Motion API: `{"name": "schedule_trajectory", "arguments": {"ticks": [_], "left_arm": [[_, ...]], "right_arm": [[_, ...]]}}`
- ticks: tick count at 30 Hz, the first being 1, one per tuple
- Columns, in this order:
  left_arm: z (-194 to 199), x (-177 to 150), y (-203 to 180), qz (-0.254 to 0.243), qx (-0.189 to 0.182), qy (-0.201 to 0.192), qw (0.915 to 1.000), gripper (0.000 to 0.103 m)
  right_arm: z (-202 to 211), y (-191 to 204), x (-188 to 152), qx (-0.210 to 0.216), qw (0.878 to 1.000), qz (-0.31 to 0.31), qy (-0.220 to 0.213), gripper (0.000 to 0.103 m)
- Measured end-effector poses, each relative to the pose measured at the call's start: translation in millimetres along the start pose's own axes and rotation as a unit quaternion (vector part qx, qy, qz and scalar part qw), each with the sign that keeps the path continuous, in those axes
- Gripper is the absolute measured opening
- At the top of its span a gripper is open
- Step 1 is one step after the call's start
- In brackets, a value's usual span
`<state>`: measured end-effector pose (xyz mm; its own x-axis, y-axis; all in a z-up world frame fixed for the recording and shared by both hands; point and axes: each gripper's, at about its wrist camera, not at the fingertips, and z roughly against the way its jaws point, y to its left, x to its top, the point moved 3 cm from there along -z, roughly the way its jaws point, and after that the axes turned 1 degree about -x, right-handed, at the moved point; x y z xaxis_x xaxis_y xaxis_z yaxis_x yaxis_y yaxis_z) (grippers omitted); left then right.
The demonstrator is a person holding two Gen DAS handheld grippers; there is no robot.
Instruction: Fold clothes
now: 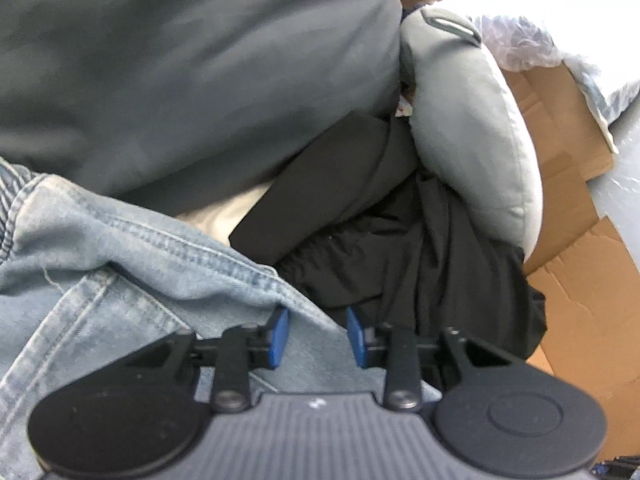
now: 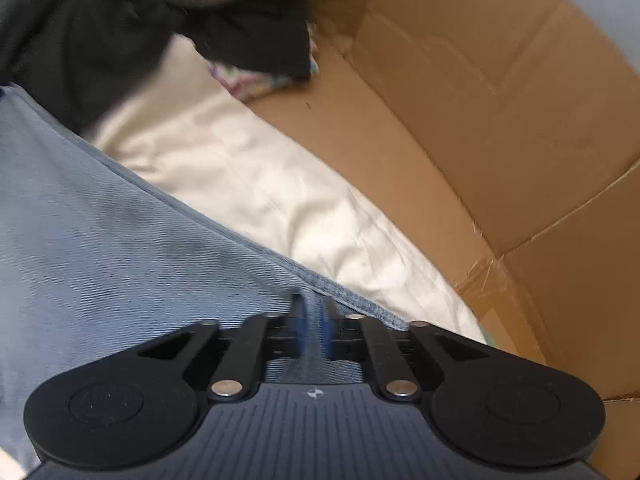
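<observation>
The left hand-held gripper points down at a pile of clothes. Its blue pads stand a little apart, and a fold of the light blue jeans lies between them and under them. The pads do not seem to press on the cloth. The jeans spread out to the left of this gripper, with a thick seam running across. Just ahead of it and to the right lies a black garment, all crumpled. Farther ahead sits a big grey cushion, and a smaller grey pillow leans beside it. A brown cardboard box is off to the right.

The right hand-held gripper points down at the jeans too. Its jaws show a narrow gap, with the edge of the jeans running through it. I cannot tell if the pads touch the cloth. Ahead of this gripper lies a cream cloth. The cardboard box wall stands to the right
</observation>
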<state>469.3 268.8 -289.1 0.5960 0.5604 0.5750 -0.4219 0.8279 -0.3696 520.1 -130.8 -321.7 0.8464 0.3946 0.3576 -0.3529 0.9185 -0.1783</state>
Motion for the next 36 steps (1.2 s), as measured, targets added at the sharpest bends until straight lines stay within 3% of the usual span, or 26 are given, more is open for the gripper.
{"name": "schedule_trajectory", "arguments": {"ticks": [1,7,9,11,15,23,27,33,36], "left_arm": [[-2.2,-1.6,0.1,-0.004,0.001,-0.001,1.0000,0.034],[4.8,-3.1,-1.6,-0.009,-0.006,-0.006,0.9999,0.035],[12.2,-4.6,-2.8,-0.012,-0.019,-0.004,0.9997,0.035],[19.9,-6.8,-4.4,-0.010,-0.031,0.005,0.9995,0.035],[39.5,-11.7,-13.6,-0.020,-0.052,0.010,0.9984,0.035],[91.5,-28.3,-39.3,-0.042,-0.093,0.025,0.9945,0.042],[125.6,-37.8,-44.1,-0.067,-0.099,0.038,0.9921,0.047],[180.4,-46.9,-46.5,-0.129,-0.102,0.050,0.9851,0.055],[206.3,-48.3,-41.2,-0.116,-0.107,0.065,0.9852,0.055]], "right_arm": [[-4.6,-2.4,0.0,-0.002,1.000,-0.008,0.004,0.038],[6.4,-16.7,-8.9,0.030,0.997,-0.067,-0.024,0.039],[15.8,-22.1,-9.7,0.042,0.995,-0.084,-0.029,0.042],[24.9,-28.5,-9.4,0.052,0.992,-0.110,-0.028,0.051],[55.4,-36.8,-12.1,0.067,0.987,-0.141,-0.036,0.052],[155.1,-36.0,-37.4,0.058,0.990,-0.111,-0.062,0.054],[216.8,-35.1,-63.7,0.056,0.987,-0.113,-0.099,0.068],[282.9,-26.9,-104.0,0.057,0.985,-0.115,-0.116,0.069],[311.8,-26.0,-124.7,0.052,0.984,-0.123,-0.117,0.069]]}}
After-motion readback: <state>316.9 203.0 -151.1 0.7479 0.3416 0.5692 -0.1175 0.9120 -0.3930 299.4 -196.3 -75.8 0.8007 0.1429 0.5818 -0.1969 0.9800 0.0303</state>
